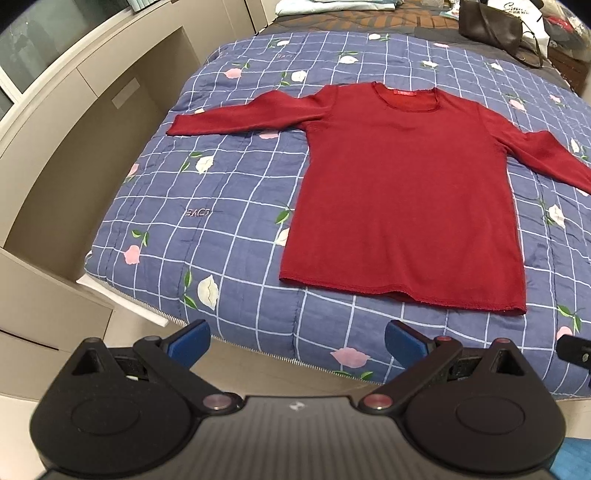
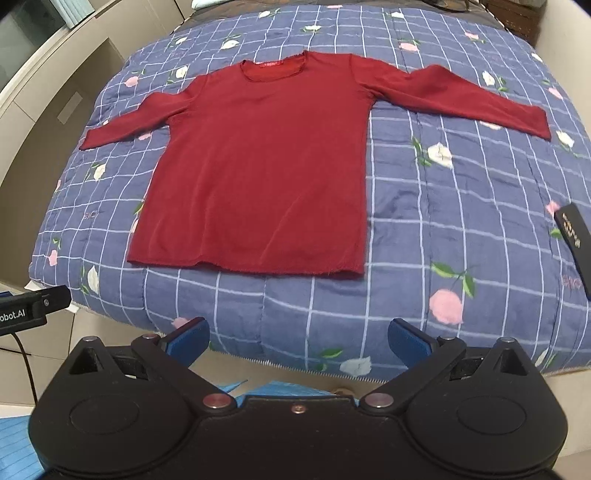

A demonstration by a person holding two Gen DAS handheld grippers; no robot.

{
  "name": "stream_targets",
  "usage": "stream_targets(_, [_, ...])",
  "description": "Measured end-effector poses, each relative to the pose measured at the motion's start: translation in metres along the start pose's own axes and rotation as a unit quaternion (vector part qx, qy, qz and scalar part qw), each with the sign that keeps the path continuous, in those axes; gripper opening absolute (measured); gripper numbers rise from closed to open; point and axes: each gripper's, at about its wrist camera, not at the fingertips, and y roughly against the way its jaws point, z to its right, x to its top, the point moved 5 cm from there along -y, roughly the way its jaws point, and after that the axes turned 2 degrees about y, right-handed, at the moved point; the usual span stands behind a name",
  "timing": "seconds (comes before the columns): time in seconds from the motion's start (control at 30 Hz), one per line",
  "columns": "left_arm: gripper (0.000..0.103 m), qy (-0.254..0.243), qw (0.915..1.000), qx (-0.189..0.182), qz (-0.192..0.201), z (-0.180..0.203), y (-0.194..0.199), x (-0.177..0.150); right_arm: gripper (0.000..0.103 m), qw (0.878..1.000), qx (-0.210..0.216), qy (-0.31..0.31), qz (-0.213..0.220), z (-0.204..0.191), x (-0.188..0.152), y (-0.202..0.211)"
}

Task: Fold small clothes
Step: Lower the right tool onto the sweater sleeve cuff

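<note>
Dark handbag [image 1: 495, 27] sat at far end of bed, black flat object [image 2: 574, 236] lay on quilt at right edge; nothing lay over red sweater [image 1: 406, 192]. Sweater was spread flat, front up, both sleeves out sideways, hem nearest grippers. Left gripper [image 1: 297, 341] and right gripper [image 2: 299, 339] hung short of bed edge, blue fingers [image 2: 190, 338] spread wide, empty. Blue checked floral quilt [image 1: 229, 192] covered bed; beige cabinet [image 1: 85, 122] stood left

Red top [image 2: 258, 166] flat on quilt [image 2: 443, 221]
</note>
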Motion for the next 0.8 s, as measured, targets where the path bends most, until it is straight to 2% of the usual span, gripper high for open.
stream_targets(0.27, [0.103,-0.022,0.9996,-0.007,-0.016,0.008,-0.023,0.024,0.103,0.999,-0.032,-0.003,0.010,0.006,0.013,-0.003])
stream_targets(0.53, [0.103,-0.072,0.9956,-0.059,0.002,0.035,-0.050,0.084,0.103,0.995,-0.084,-0.040,0.034,0.019,0.051,-0.005])
stream_targets(0.8, [0.103,-0.121,0.9880,-0.094,0.021,0.058,-0.074,0.143,0.103,0.989,-0.108,-0.088,0.042,0.017,0.092,-0.017])
